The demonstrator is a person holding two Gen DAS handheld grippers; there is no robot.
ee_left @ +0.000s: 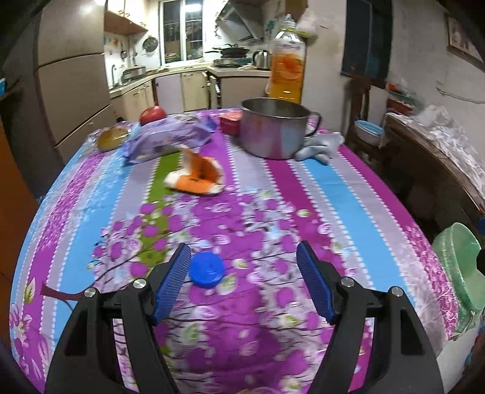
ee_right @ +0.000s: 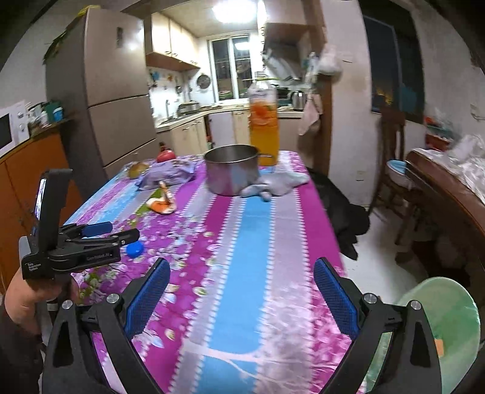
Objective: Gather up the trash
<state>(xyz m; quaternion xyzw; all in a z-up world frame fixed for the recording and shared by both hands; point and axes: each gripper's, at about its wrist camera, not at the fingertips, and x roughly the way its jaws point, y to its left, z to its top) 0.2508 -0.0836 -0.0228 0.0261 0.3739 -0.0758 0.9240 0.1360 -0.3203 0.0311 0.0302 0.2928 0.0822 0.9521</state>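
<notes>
We see the blue cap (ee_left: 206,269) partly hidden behind the left gripper (ee_left: 244,274) finger, and motion blur smears the cloth pattern beneath both grippers. Far ahead of the right gripper (ee_right: 239,298), the bottle (ee_right: 263,127) label is unreadable. Right of it, the green bin (ee_right: 448,318) is cut off by the frame edge.

Bright ceiling light (ee_right: 233,12) glares, motion blur softens both views, fisheye-bent edges darken
</notes>
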